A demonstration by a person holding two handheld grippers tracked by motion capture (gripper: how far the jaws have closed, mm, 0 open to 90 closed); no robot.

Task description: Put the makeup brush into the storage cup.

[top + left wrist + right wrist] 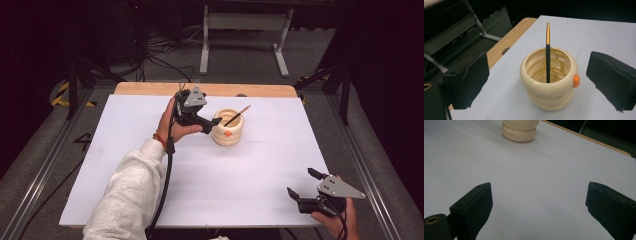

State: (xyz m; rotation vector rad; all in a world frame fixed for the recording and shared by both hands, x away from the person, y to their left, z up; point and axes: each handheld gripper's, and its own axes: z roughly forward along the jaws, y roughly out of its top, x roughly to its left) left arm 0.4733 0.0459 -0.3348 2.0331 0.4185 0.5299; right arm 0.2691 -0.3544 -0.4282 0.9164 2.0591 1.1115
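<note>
White-topped table with wooden far edge, cream ribbed pot standing near its middle

White sheet covering most of the tabletop, leaving a wooden strip exposed along the far edge. Round hole showing in the exposed wood near the sheet's far edge. Grey carpeted floor extending beyond the tabletop. White metal frame standing on the floor past the far edge. Black cables lying tangled on the floor at far left. Yellow-and-black striped tape marking the floor at left.
</note>
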